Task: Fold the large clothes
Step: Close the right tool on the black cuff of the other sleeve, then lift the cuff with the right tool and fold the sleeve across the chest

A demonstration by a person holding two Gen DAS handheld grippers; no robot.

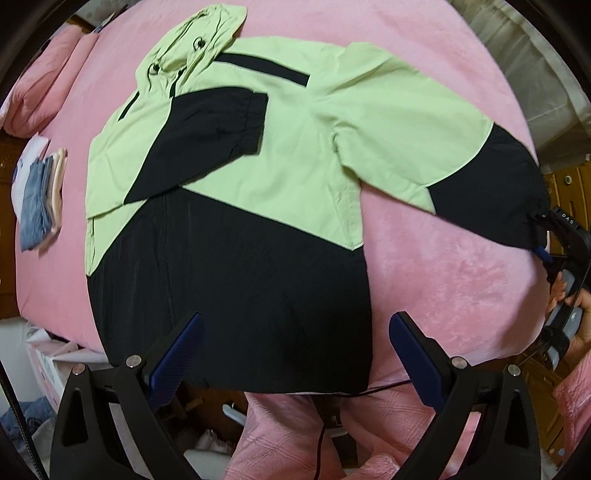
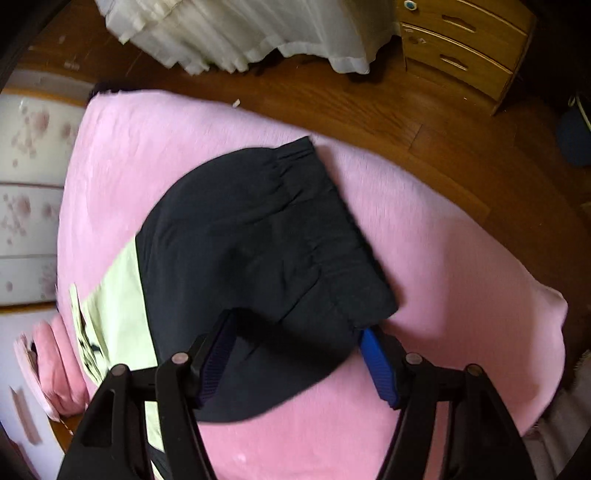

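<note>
A light green and black hooded jacket (image 1: pixel 258 155) lies spread on the pink bed (image 1: pixel 443 266). Its left sleeve is folded across the chest. My left gripper (image 1: pixel 295 332) is open and empty above the jacket's black hem. My right gripper (image 1: pixel 543 236) is at the black cuff of the outstretched right sleeve. In the right wrist view the black sleeve end (image 2: pixel 266 251) lies between the wide-apart fingers of my right gripper (image 2: pixel 299 347), and the fingers are not closed on it.
A stack of folded clothes (image 1: pixel 40 192) lies at the bed's left edge, pink pillows (image 1: pixel 44 85) beyond it. A wooden drawer unit (image 2: pixel 461 48) and a white curtain (image 2: pixel 240 33) stand past the bed on the wooden floor (image 2: pixel 369 107).
</note>
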